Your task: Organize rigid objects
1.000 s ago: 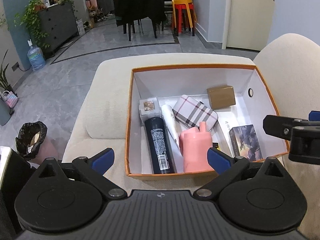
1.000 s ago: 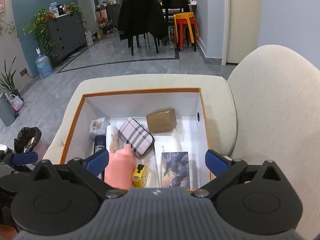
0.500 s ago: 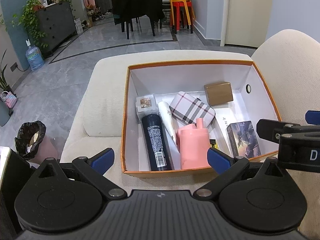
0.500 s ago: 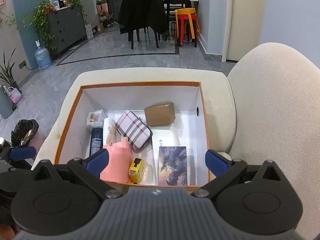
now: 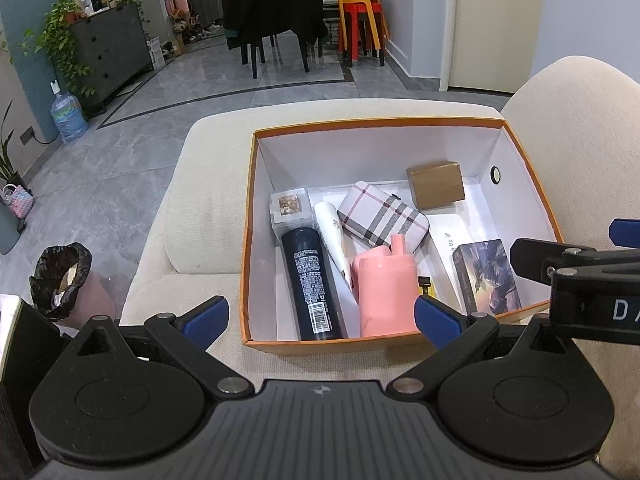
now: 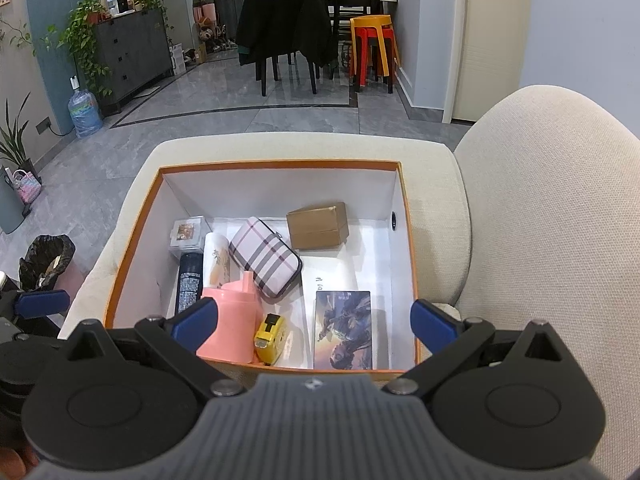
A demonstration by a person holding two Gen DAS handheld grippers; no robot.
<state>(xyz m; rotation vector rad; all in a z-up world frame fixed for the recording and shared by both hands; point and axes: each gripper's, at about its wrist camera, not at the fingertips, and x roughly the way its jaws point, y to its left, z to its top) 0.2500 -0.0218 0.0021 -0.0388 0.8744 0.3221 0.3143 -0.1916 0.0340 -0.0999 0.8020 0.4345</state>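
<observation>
An orange-rimmed white box (image 5: pixel 248 240) (image 6: pixel 408 240) sits on a cream sofa. In it lie a black bottle (image 5: pixel 310 284), a white tube (image 5: pixel 332 236), a pink cup (image 5: pixel 386 288) (image 6: pixel 234 326), a plaid case (image 5: pixel 382 216) (image 6: pixel 266 260), a brown carton (image 5: pixel 436 184) (image 6: pixel 318 226), a picture box (image 5: pixel 486 276) (image 6: pixel 344 328), a yellow tape measure (image 6: pixel 270 338) and a small clear box (image 5: pixel 290 208). My left gripper (image 5: pixel 322 316) is open and empty in front of the box. My right gripper (image 6: pixel 314 320) is open and empty above its near edge.
The sofa backrest (image 6: pixel 560 220) rises on the right. A bin with a black liner (image 5: pixel 60 276) stands on the floor at left. Farther off are a grey cabinet (image 5: pixel 108 48), a water jug (image 5: pixel 68 116), dark chairs (image 5: pixel 276 12) and stacked stools (image 5: pixel 360 20).
Both grippers have drawn back and risen a little, so the box sits lower and farther in both views. Nothing in the box has moved. Both grippers stay open.
</observation>
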